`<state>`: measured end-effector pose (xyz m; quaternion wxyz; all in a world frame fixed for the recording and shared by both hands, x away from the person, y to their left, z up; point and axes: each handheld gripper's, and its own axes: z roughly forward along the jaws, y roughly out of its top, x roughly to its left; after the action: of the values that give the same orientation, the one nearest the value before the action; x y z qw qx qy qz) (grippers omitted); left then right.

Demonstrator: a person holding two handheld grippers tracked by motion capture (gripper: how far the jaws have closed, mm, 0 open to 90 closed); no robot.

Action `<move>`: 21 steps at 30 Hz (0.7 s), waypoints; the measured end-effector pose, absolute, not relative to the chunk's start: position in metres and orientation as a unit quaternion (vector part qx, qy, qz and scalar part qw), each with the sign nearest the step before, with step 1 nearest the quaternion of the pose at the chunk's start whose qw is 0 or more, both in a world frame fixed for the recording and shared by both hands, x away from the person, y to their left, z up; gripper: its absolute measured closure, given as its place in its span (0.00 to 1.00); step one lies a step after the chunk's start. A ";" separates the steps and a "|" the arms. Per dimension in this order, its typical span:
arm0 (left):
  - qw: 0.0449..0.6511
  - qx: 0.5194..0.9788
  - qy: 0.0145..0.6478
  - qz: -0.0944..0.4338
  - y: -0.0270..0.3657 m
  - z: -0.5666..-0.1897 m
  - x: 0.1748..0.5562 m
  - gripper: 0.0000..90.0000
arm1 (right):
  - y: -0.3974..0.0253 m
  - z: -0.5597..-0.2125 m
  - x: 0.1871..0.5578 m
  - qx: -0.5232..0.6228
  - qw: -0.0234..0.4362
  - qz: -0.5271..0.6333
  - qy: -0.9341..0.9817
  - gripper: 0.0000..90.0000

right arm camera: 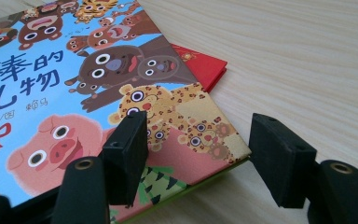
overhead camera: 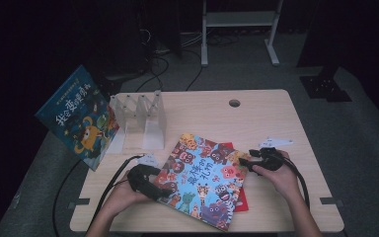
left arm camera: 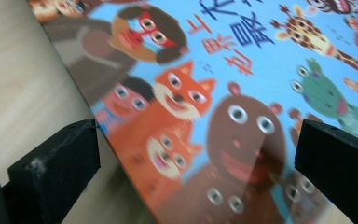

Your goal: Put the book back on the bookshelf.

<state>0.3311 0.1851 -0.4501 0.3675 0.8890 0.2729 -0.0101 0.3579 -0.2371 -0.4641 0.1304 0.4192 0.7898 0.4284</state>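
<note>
Blue and crowded with cartoon animals, the picture book (overhead camera: 205, 180) lies flat near the counter's (overhead camera: 271, 118) 6 o'clock edge, stacked on a red book (right arm camera: 200, 65) so its rim sits raised enough to get under. Left tongs (overhead camera: 164, 192) straddle its 9 o'clock edge, jaws released; right tongs (right arm camera: 193, 154) bracket the 3 o'clock corner, also spread, gripping nothing. Probably both sides are approached for a level lift toward the clear rack (overhead camera: 140, 118) at 11 o'clock, where another book (overhead camera: 81, 116) leans.

Light wooden table (overhead camera: 276, 118) at frame centre; clear folding rack (overhead camera: 140, 121) at upper left; red book (overhead camera: 241, 201) beneath animal picture book (overhead camera: 202, 180), lower centre
</note>
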 end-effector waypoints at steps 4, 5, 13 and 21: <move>0.368 0.887 0.280 -0.008 0.182 -0.449 0.343 0.00 | -0.237 -0.460 0.355 0.402 0.152 0.416 0.801 0.44; 0.366 0.887 0.281 -0.007 0.182 -0.449 0.346 0.00 | -0.238 -0.459 0.353 0.397 0.158 0.411 0.805 0.46; 0.358 0.887 0.290 -0.014 0.177 -0.453 0.363 0.00 | -0.245 -0.454 0.315 0.349 0.129 0.410 0.833 0.70; 0.364 0.885 0.291 -0.019 0.174 -0.455 0.364 0.00 | -0.236 -0.453 0.281 0.302 0.079 0.430 0.847 0.86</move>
<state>0.3645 0.1743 -0.4551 0.3640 0.8846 0.2908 -0.0195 0.2806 -0.2358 -0.4531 0.0786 0.3023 0.8470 0.4301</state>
